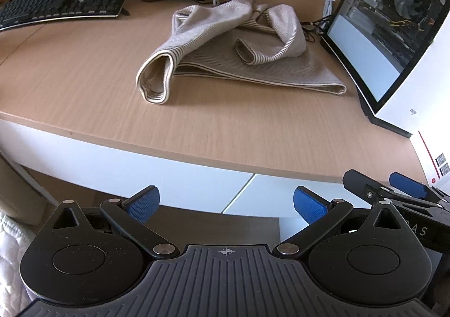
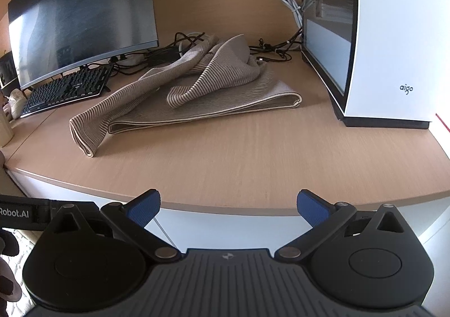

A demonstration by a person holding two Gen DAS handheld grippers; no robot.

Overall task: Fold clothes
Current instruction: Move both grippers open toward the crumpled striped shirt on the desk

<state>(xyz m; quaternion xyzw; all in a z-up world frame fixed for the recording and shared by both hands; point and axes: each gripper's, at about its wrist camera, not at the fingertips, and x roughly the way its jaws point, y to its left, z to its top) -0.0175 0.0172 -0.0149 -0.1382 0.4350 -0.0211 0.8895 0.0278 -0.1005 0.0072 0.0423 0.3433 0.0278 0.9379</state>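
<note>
Clothing to be folded, one beige striped sweater (image 2: 202,91), lies partly folded on the wooden desk (image 2: 253,165), with one sleeve hanging out toward the front left and the other lying on top of the body. It is between the keyboard (image 2: 64,90) and monitor (image 2: 84,13) on the left and the white computer case (image 2: 393,35) on the right. Both the left gripper (image 1: 225,204) and the right gripper (image 2: 227,205) hover at the front edge of the desk, well apart from the sweater, with jaws spread wide and empty.
</note>
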